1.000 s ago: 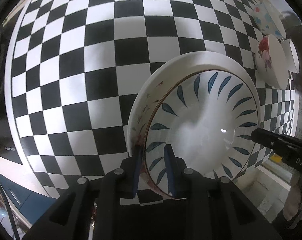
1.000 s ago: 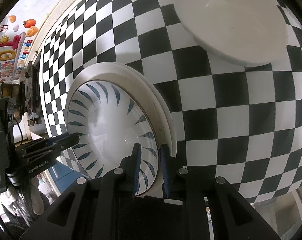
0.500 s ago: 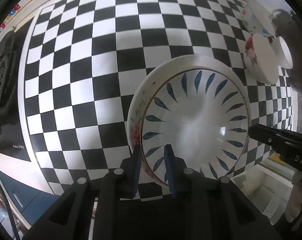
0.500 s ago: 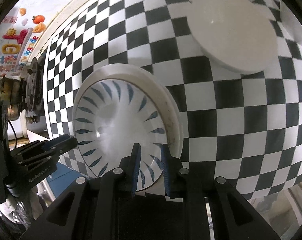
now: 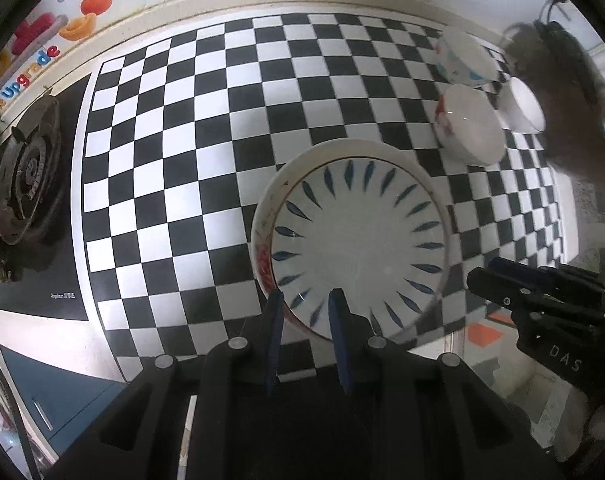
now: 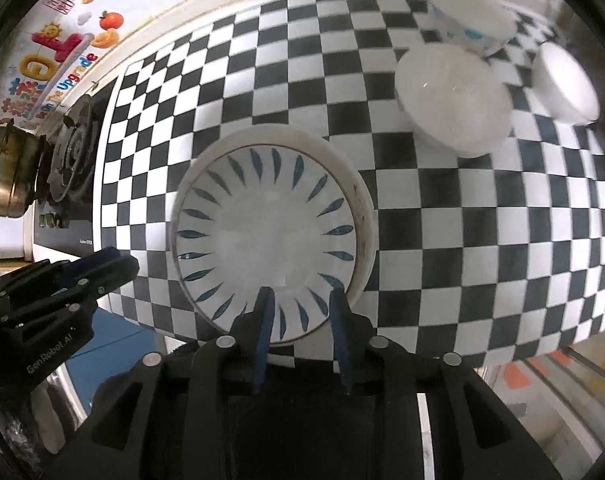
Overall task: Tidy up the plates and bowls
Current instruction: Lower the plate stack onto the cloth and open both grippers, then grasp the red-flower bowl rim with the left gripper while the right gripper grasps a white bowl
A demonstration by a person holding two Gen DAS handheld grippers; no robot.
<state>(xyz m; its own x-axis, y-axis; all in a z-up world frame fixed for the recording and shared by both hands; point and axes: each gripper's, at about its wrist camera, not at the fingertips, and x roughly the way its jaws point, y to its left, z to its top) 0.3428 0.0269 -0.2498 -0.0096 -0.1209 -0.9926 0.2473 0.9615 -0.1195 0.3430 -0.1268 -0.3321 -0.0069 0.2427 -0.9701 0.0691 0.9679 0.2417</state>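
A white plate with blue leaf marks (image 5: 358,244) lies stacked on a larger white plate with red marks (image 5: 264,240) on the checkered counter; the stack also shows in the right wrist view (image 6: 270,232). My left gripper (image 5: 304,304) is open, its fingers apart over the stack's near rim. My right gripper (image 6: 300,300) is open too, over the rim on its side. Each gripper shows in the other's view, the right (image 5: 498,276) and the left (image 6: 106,264) drawn back from the plates. Three bowls stand at the far right: a red-flowered one (image 5: 468,126), a blue-patterned one (image 5: 464,58), a plain white one (image 5: 522,106).
A black gas stove (image 5: 26,168) sits left of the checkered mat, with a metal pot (image 6: 4,178) beside it. The counter's front edge (image 5: 206,344) runs just under the plates. A dark hanging object (image 5: 558,92) is at the far right by the bowls.
Both grippers have opened and let go of the plate stack, pulling back and up. The view now takes in much more of the counter, the stove and the bowls.
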